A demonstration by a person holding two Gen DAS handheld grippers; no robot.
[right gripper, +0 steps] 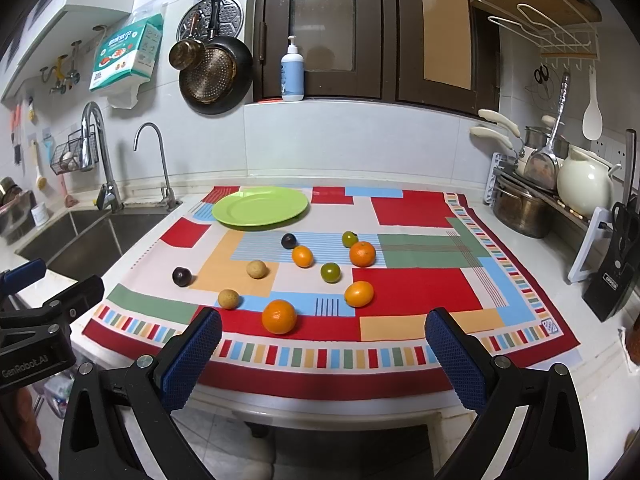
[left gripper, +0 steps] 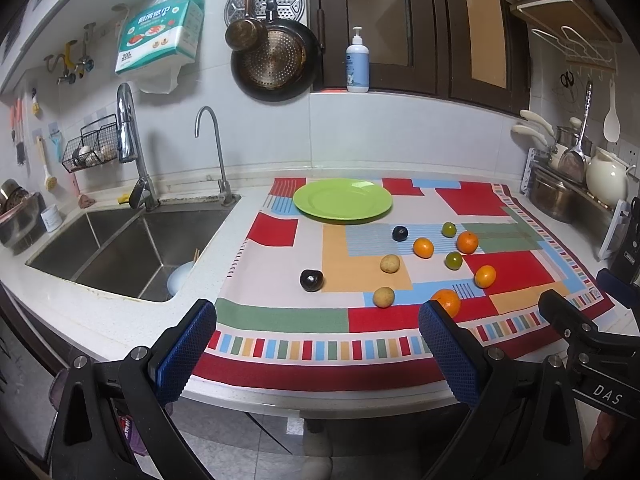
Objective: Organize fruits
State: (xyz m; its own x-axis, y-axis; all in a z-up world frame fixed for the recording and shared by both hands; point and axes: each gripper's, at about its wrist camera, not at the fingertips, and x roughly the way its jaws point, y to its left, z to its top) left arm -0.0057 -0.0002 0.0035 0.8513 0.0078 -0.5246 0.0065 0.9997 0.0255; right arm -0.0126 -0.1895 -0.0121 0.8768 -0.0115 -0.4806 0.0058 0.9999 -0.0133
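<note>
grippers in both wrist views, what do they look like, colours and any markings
Both are black plastic frames with silver bolts at the joints. The left gripper and the right gripper each have two fingers faced with blue, diamond-textured pads. White lettering shows on the bodies: "DAS" on the right one, seen from the left wrist view, and "GenRobot.AI" on the left one, seen from the right wrist view. No cables or sleeves show.

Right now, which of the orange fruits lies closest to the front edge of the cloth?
The big orange on the red band, ahead of the right hand-held gripper. The other three orange fruits sit farther back, toward the green plate.
</note>
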